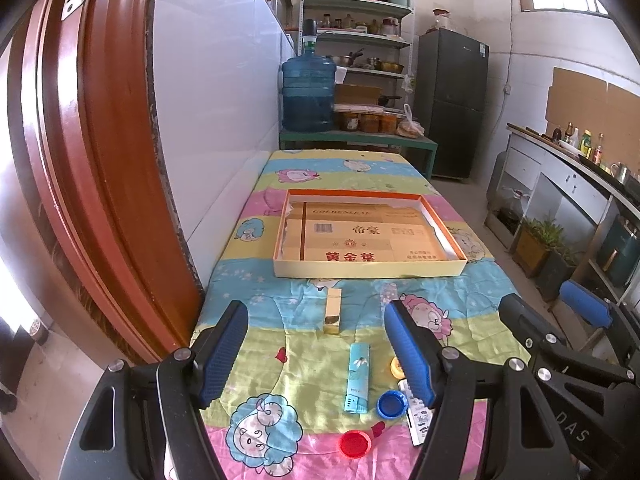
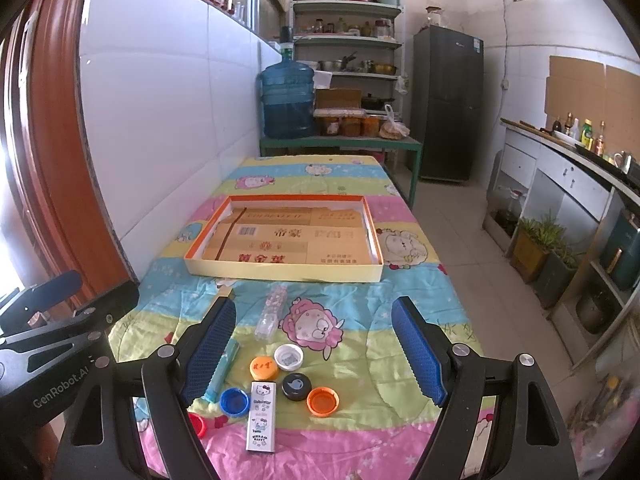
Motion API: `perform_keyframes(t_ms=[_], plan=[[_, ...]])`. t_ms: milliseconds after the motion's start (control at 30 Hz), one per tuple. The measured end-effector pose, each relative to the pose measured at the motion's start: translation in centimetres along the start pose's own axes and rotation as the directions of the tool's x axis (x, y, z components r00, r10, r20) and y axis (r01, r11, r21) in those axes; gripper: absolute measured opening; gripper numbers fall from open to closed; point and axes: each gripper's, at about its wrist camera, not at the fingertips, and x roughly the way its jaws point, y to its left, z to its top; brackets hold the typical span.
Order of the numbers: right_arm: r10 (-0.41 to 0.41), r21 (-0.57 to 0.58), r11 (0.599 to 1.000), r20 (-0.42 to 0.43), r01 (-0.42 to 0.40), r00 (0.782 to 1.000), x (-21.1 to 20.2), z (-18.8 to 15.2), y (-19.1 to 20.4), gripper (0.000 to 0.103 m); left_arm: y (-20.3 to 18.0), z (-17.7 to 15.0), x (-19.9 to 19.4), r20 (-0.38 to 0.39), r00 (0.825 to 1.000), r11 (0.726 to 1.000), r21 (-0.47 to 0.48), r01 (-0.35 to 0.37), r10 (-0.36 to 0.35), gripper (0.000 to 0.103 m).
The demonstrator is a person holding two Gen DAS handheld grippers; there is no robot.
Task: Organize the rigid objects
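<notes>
A shallow orange-rimmed box tray (image 1: 370,270) (image 2: 280,274) lined with cardboard lies mid-table. Near the front edge lie a gold box (image 1: 333,312), a teal lighter (image 1: 357,378) (image 2: 224,368), a clear small bottle (image 2: 272,312), a white Hello Kitty case (image 2: 262,416) (image 1: 416,416), and several bottle caps: red (image 1: 355,444) (image 2: 197,424), blue (image 1: 391,404) (image 2: 234,401), yellow-orange (image 2: 264,367) (image 1: 396,367), white (image 2: 289,357), black (image 2: 297,386), orange (image 2: 323,401). My left gripper (image 1: 316,354) is open and empty above the lighter. My right gripper (image 2: 316,354) is open and empty above the caps.
The table wears a cartoon-sheep quilt (image 1: 360,168) (image 2: 400,320). A white tiled wall and a red door (image 1: 88,160) run along the left. A water jug (image 1: 308,96), shelves and a fridge (image 1: 452,104) stand beyond. A counter (image 2: 560,168) lines the right.
</notes>
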Motion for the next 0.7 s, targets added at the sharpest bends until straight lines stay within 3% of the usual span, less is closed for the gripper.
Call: perform_keyframes(t_ms=[700], plan=[[-0.005,0.009,1.0,0.002,0.005,1.0,-0.09,0.42,-0.06,0.081,-0.4,0.14,0.08,-0.008,1.0,1.0,0.008,0.006,-0.006,0.071]])
